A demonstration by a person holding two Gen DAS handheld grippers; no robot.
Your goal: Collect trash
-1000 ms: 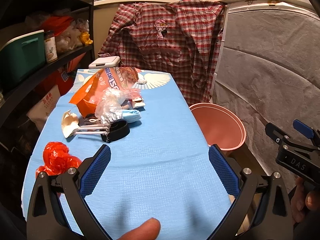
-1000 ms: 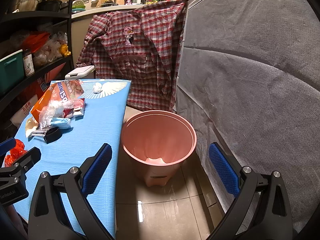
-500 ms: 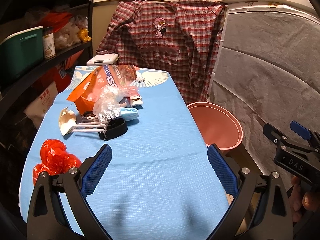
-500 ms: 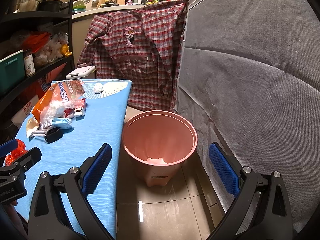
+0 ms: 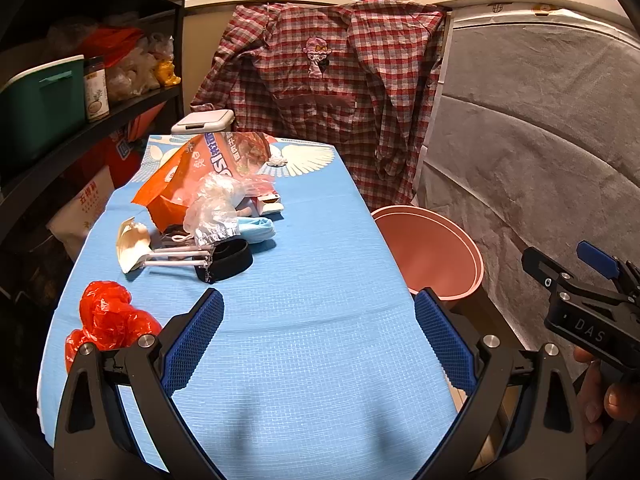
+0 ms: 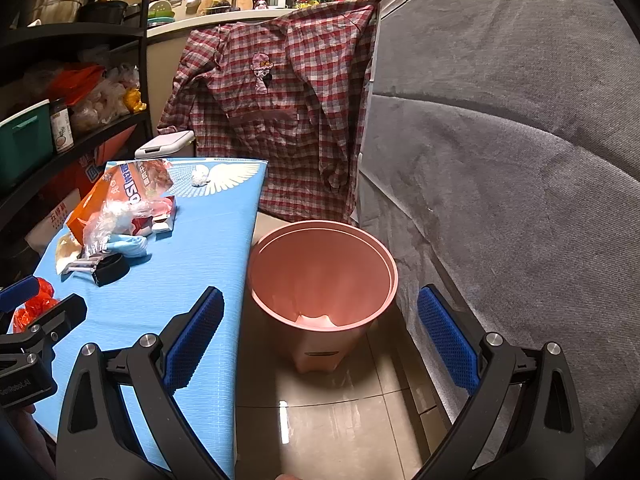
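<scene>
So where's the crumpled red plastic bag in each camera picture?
Left wrist view: red plastic bag lies low on the left, on the blue table, beside the left gripper's left finger.
Right wrist view: it peeks out at the far left edge, partly hidden.
Shared landmark: the pink bin beside the table.
</scene>
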